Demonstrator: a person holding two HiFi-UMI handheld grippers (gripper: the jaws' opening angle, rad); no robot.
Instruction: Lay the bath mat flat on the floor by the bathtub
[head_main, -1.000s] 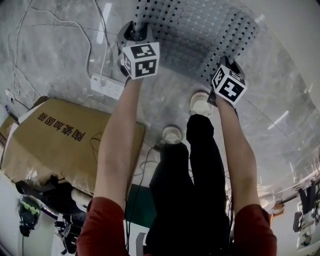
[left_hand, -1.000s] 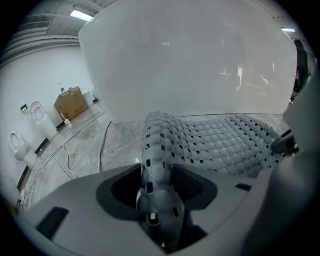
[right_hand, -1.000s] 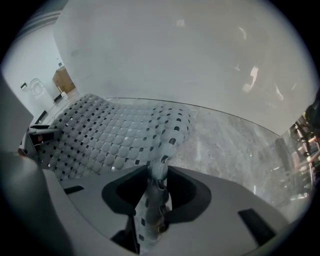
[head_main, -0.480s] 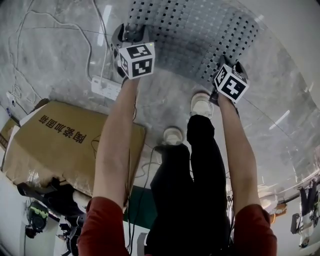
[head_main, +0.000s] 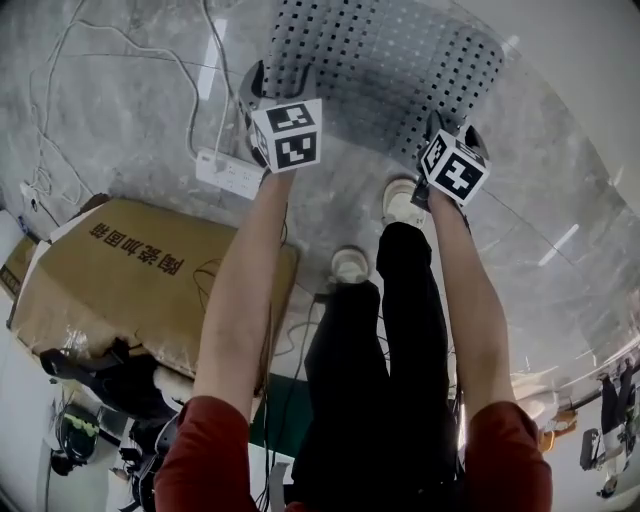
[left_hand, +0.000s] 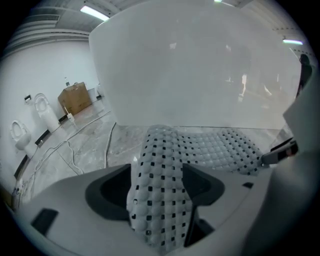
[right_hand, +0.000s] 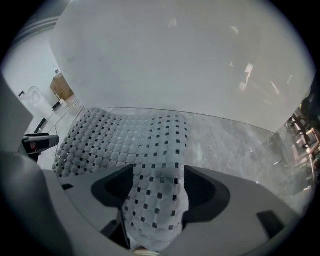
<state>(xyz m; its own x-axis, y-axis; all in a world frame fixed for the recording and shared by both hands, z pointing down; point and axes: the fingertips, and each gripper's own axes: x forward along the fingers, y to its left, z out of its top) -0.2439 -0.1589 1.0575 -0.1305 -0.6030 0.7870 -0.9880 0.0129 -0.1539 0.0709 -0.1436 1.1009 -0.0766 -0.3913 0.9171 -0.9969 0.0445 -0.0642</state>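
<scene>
Bathtub (left_hand: 200, 65): its white wall fills the upper half of both gripper views. In the head view it takes the upper right corner. We are low and close to it, which suits a mat meant to lie along its foot.

Floor (head_main: 100, 110): grey marble, glossy, with loose cables across the upper left of the head view.

Cardboard box (head_main: 130, 290): lies flat at the left of the head view, well apart from the work.

Bath mat (head_main: 390, 60): pale, studded, with small dark holes, at the upper centre of the head view. Its far part lies flat on the floor beside the tub. The two near corners rise off the floor, one into each gripper, so we judge the spread nearly done and only this near edge left to drop.

Left gripper (left_hand: 160, 200): jaws opening and standing wide. A mat corner lies loosely between them with a gap on each side, so we read this as letting go, not gripping.

Right gripper (right_hand: 157, 200): the same, jaws opening wide, with the other corner draped between them.

Shoes (head_main: 403, 205): white, just below the mat's near edge.

Power strip (head_main: 228, 172): white, on the floor under the left gripper, near the mat's left corner. That corner could land on it.
</scene>
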